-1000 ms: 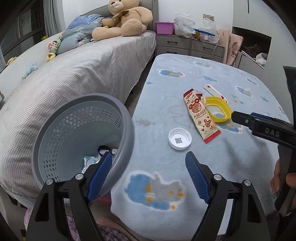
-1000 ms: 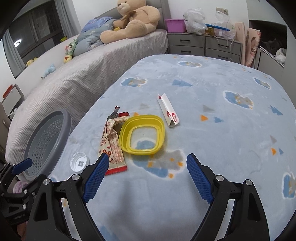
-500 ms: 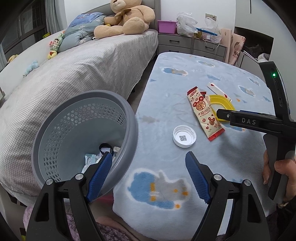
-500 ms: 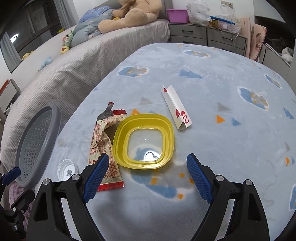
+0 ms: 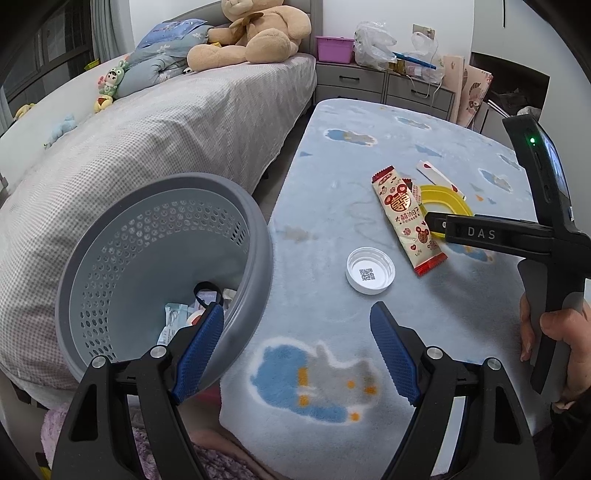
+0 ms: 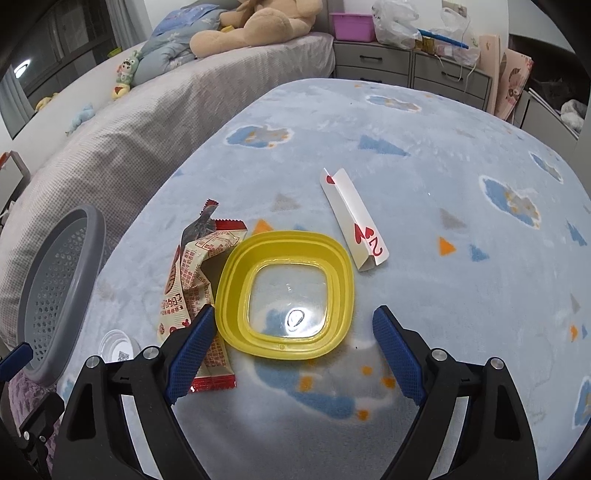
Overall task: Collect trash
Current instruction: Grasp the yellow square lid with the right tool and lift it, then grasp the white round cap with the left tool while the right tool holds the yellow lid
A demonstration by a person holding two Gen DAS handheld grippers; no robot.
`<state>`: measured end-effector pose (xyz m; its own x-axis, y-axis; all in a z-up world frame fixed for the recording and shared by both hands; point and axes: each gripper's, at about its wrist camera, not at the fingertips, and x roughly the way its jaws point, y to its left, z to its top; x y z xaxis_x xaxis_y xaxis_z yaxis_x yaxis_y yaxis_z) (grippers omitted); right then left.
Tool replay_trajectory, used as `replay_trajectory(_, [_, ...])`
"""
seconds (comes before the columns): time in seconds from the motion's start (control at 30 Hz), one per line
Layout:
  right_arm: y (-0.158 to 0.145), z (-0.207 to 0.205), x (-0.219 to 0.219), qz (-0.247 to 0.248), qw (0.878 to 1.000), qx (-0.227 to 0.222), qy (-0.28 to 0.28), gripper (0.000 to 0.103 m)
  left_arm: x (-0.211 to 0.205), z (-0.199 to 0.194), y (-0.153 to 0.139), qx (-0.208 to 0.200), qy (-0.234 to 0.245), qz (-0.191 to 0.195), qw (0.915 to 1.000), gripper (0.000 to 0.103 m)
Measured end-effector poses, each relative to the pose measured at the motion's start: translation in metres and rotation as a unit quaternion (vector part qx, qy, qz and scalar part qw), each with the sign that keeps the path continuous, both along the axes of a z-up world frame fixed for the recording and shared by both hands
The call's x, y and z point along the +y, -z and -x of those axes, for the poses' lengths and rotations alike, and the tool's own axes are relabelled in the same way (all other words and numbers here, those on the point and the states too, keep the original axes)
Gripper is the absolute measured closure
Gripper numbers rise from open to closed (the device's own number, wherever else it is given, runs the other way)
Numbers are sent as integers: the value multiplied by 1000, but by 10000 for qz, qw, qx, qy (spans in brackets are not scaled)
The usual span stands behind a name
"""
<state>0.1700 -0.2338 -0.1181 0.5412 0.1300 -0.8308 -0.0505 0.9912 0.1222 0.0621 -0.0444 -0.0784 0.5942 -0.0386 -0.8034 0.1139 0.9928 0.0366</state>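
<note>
A yellow plastic lid (image 6: 286, 295) lies on the blue blanket, with a red and cream snack wrapper (image 6: 192, 291) at its left and a folded playing card (image 6: 354, 218) at its upper right. My right gripper (image 6: 291, 350) is open just in front of the lid, one finger on each side. A white bottle cap (image 5: 370, 270) lies nearer the table's edge. My left gripper (image 5: 297, 349) is open and empty, its left finger over the rim of the grey perforated basket (image 5: 129, 258), which holds some scraps. The right gripper's finger (image 5: 480, 230) shows over the lid (image 5: 448, 201).
The blanket-covered table (image 6: 443, 147) stretches far and right. A bed (image 5: 147, 122) with a teddy bear (image 5: 255, 33) stands at the left. Grey drawers (image 5: 380, 81) with bags and a pink box are at the back.
My right gripper has moved forward and down toward the yellow lid, which now lies between its fingers. My left gripper has stayed near the basket, both open throughout.
</note>
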Motion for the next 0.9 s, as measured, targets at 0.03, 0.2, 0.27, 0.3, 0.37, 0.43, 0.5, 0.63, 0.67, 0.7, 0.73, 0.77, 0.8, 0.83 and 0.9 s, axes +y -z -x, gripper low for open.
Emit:
replay_trajectory(0.03, [0, -1, 1, 24, 10000, -1, 5, 18, 0, 0, 0, 4, -2, 1, 10000, 25])
replay_trajectory(0.2, [2, -6, 4, 192, 9998, -23, 37, 18, 0, -1, 1, 16, -8, 1, 10000, 25])
replay_trajectory(0.27, [2, -6, 7, 297, 9995, -62, 31, 20, 0, -2, 1, 25, -16, -5, 10000, 25])
replay_trajectory(0.3, [2, -5, 8, 318, 9995, -92, 15, 22, 0, -2, 1, 28, -20, -1, 10000, 25])
replay_trajectory(0.37, [1, -5, 10, 349, 9993, -120, -23, 29, 1, -3, 1, 25, -33, 8, 10000, 25])
replay_trajectory(0.43, [0, -3, 10, 374, 9992, -157, -22, 35, 1, -3, 0, 24, -42, 11, 10000, 25])
replay_trajectory(0.5, [0, -2, 8, 313, 9994, -167, -7, 35, 1, -4, 0, 19, -54, 7, 10000, 25])
replay_trajectory(0.63, [-4, 5, 4, 179, 9995, -258, 36, 35, 0, -5, 0, 23, -86, 36, 10000, 25])
replay_trajectory(0.67, [-5, 7, 3, 142, 9995, -276, 44, 35, 0, -5, 0, 38, -88, 45, 9999, 25])
replay_trajectory(0.7, [-6, 11, 1, 84, 9995, -292, 57, 35, -1, -5, 0, 51, -87, 52, 9999, 25])
replay_trajectory(0.73, [-7, 14, 0, 33, 9995, -301, 69, 35, -3, -6, 1, 71, -79, 62, 9999, 25])
replay_trajectory(0.77, [-7, 17, -3, -36, 9995, -306, 85, 35, -5, -6, 1, 83, -71, 64, 9999, 25])
replay_trajectory(0.8, [-8, 20, -4, -93, 9995, -303, 98, 35, -6, -6, 2, 98, -60, 64, 9999, 25])
replay_trajectory(0.83, [-8, 23, -6, -151, 9994, -294, 102, 35, -9, -7, 3, 126, -42, 68, 9999, 25])
replay_trajectory(0.9, [-9, 28, -8, -177, 9993, -303, 115, 35, -15, -10, 6, 174, -11, 81, 9998, 25])
